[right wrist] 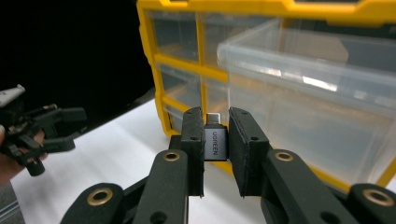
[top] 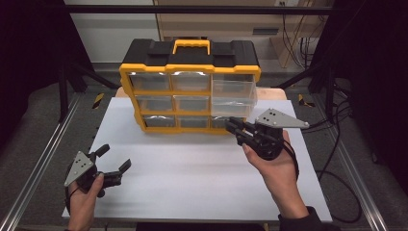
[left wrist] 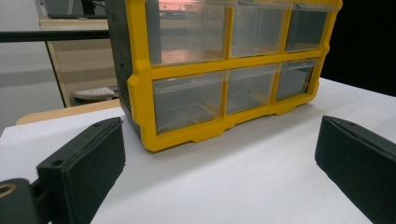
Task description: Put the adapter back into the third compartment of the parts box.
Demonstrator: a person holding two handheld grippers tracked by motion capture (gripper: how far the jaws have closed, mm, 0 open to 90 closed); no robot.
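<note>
Right gripper (right wrist: 215, 154) is clamping a small adapter (right wrist: 215, 142), probably USB-C, carrying it toward the pulled-out drawer (right wrist: 308, 93) just ahead; next, lifting over its rim.

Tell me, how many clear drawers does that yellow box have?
9 on the organizer, three rows of three. Eight sit closed, like the top-left drawer; the top-right drawer is pulled out, partly hiding the right-hand ones below.

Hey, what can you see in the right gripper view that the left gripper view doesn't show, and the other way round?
Right gripper view: a small grey adapter pinched between the right gripper fingers, and a clear drawer pulled out of the organizer. Left gripper view: the left gripper fingers wide apart over the bare white table, with nothing between them. Both: the yellow drawer organizer standing on the table.
</note>
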